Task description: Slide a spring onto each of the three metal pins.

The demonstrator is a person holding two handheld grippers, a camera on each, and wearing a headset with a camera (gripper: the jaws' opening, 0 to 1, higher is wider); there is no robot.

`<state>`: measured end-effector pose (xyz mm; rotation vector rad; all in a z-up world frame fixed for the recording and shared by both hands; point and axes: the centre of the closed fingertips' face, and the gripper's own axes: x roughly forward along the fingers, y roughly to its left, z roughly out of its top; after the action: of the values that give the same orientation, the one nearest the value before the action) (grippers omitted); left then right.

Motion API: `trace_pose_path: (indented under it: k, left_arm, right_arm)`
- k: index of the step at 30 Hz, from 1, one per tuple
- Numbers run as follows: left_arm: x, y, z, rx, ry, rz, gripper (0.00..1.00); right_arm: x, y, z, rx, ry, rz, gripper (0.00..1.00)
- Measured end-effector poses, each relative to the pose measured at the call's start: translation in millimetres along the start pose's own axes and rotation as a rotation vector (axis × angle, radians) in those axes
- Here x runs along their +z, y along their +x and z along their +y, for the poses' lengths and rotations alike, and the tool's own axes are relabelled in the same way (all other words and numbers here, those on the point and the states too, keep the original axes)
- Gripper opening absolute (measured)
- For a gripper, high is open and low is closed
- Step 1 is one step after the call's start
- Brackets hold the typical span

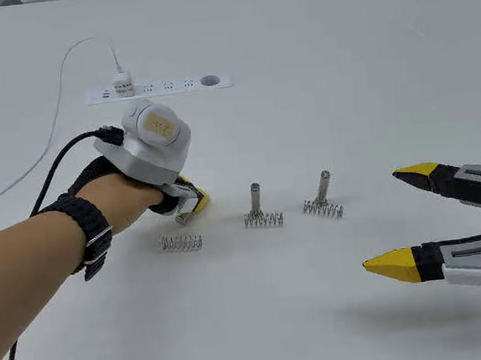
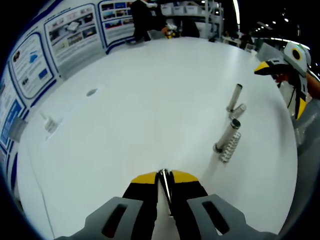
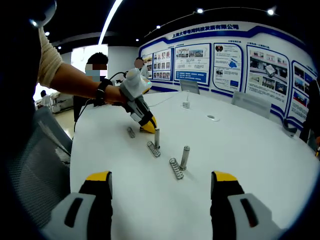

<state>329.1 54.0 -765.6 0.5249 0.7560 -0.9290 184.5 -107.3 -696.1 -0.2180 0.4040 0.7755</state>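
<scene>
Sitting clamped in left tool (image 2: 164, 175): pin (image 2: 165, 192)

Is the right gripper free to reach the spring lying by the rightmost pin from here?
Probably yes. The right gripper is open, with bare table between it and that spring. The pin stands close beside the spring, and the left gripper is well aside.
</scene>
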Motion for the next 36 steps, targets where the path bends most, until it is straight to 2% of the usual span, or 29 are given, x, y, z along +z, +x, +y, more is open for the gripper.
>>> trace_pose_path:
  k: [14, 19, 24, 26, 36]
  left_arm:
    - [1.5, 0.4, -0.5, -0.004, 0.008, 0.019, 0.09]
    - [0.9, -0.2, -0.1, -0.002, -0.011, 0.020, 0.08]
    - [0.0, -0.9, 0.5, 0.000, -0.060, 0.018, 0.08]
    - [-0.5, -1.8, -2.3, -0.014, -0.075, 0.019, 0.08]
    - [4.7, -16.9, -1.0, -0.012, -0.099, -0.020, 0.08]
  right_arm:
    - [-0.4, 0.7, 1.5, 0.006, 0.003, 0.005, 0.82]
    - [0.0, -0.1, 0.1, 0.001, 0.006, 0.002, 0.82]
    - [-0.1, -0.2, 0.6, 0.002, 0.005, 0.002, 0.82]
    - [0.3, -0.4, 0.6, 0.002, 0.004, 0.002, 0.81]
    - [1.6, 0.5, 2.1, 0.006, 0.000, 0.001, 0.81]
